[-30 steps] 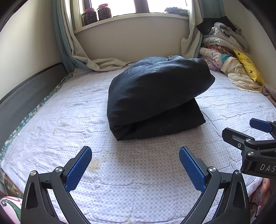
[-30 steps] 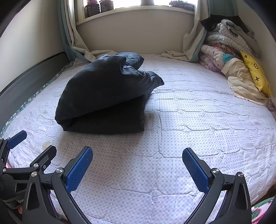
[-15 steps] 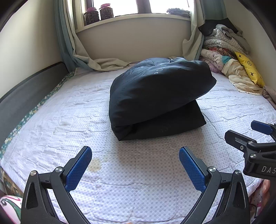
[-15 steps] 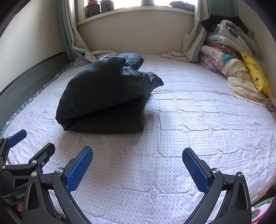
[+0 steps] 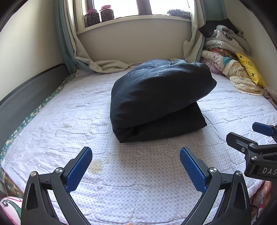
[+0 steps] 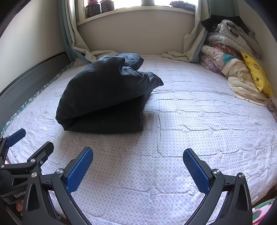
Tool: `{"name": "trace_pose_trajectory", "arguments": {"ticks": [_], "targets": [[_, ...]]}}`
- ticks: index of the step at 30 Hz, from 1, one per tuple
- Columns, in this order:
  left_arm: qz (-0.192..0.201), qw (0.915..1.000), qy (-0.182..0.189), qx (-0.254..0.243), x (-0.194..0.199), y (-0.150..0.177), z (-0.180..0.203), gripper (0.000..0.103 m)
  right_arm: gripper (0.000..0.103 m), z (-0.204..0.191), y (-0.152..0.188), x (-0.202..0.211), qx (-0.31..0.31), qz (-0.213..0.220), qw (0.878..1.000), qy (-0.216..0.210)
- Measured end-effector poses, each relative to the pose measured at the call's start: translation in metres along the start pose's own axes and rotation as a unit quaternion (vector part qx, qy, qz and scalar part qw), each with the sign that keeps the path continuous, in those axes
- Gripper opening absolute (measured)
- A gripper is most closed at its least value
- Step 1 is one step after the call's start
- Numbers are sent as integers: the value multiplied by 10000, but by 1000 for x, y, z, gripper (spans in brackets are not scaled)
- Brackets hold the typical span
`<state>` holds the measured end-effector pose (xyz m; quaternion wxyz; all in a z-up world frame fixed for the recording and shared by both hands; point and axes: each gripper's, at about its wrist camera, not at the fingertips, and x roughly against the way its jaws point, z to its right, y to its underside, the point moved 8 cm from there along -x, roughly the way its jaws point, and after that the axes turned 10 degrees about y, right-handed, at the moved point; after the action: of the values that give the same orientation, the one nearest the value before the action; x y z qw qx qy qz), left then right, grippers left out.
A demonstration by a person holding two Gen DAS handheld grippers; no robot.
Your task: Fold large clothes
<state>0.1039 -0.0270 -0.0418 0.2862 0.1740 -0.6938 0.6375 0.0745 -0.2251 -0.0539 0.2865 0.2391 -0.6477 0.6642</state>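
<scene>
A dark navy puffy garment (image 5: 159,100) lies folded over on itself in the middle of the white dotted mattress (image 5: 52,124); its upper layer bulges above the lower one. In the right wrist view the garment (image 6: 107,97) lies left of centre. My left gripper (image 5: 135,164) is open and empty, over the mattress near its front edge, well short of the garment. My right gripper (image 6: 137,166) is open and empty, to the right of the left one. The right gripper shows at the right edge of the left wrist view (image 5: 256,142).
A heap of bedding and clothes with a yellow pillow (image 5: 251,71) fills the back right corner. Curtains (image 5: 72,43) hang by the window, jars (image 5: 100,15) stand on the sill. A dark bed rail (image 5: 26,93) runs along the left.
Both grippers have stayed open and empty. The views have tilted up a little, so the garment sits slightly lower in the frames. The garment itself has not moved.
</scene>
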Motion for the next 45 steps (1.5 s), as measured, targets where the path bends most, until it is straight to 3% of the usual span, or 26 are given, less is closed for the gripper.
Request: {"name": "trace_pose_trajectory", "arguments": {"ticks": [45], "targets": [[-90, 10000, -22, -28, -1, 4, 5, 102, 103, 3, 5, -3, 27, -53, 10000, -30]]}}
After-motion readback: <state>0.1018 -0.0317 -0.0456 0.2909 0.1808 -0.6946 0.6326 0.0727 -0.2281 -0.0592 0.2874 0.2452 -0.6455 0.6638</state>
